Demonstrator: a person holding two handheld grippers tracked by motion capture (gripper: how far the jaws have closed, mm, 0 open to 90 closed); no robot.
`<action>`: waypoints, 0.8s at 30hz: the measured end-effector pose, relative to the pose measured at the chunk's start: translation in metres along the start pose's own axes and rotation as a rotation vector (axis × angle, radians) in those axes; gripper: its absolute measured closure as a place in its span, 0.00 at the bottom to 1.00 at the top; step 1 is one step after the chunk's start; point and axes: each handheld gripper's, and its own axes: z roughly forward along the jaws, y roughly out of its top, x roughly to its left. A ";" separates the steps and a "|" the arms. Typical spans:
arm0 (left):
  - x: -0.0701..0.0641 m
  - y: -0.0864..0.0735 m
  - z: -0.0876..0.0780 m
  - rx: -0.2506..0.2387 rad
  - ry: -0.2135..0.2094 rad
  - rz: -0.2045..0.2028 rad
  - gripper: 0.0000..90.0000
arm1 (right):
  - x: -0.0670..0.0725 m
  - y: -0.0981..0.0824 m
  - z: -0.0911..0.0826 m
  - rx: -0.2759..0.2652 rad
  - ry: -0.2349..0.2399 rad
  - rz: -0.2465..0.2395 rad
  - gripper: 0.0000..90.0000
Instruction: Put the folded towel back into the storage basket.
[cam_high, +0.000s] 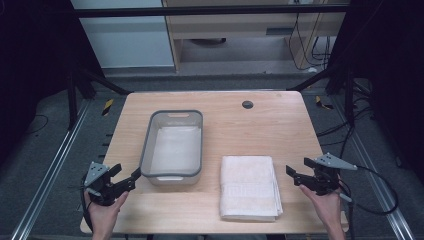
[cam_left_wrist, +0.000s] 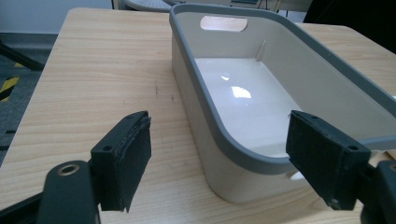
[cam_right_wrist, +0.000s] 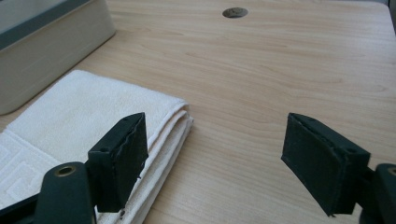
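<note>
Left tool (cam_high: 131, 176): my jaws wide, at the bin's (cam_high: 146, 150) near corner.
Right tool (cam_high: 296, 171): wide too (nothing held), beside my folded towel (cam_high: 248, 186).
Table (cam_high: 280, 125): wood.

Tub (cam_high: 172, 146): on the table (cam_high: 270, 125), just ahead and right of the left gripper (cam_high: 129, 176), whose spread jaws flank its near corner. Folded towel (cam_high: 249, 186): flat on the table right of the tub, between the two grippers, its right edge left of the right gripper (cam_high: 297, 171). Cable hole (cam_high: 247, 104): far side of the table, well beyond both grippers.
</note>
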 end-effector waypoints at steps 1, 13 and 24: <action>-0.001 0.001 0.000 0.002 -0.001 0.001 0.24 | 0.000 0.000 0.000 -0.005 -0.002 -0.005 0.25; -0.002 0.013 0.000 -0.005 -0.004 0.017 0.24 | -0.001 0.010 -0.004 -0.027 0.002 -0.014 0.24; -0.019 0.022 0.004 -0.008 -0.041 0.044 0.24 | 0.008 0.028 0.000 -0.021 0.040 -0.037 0.23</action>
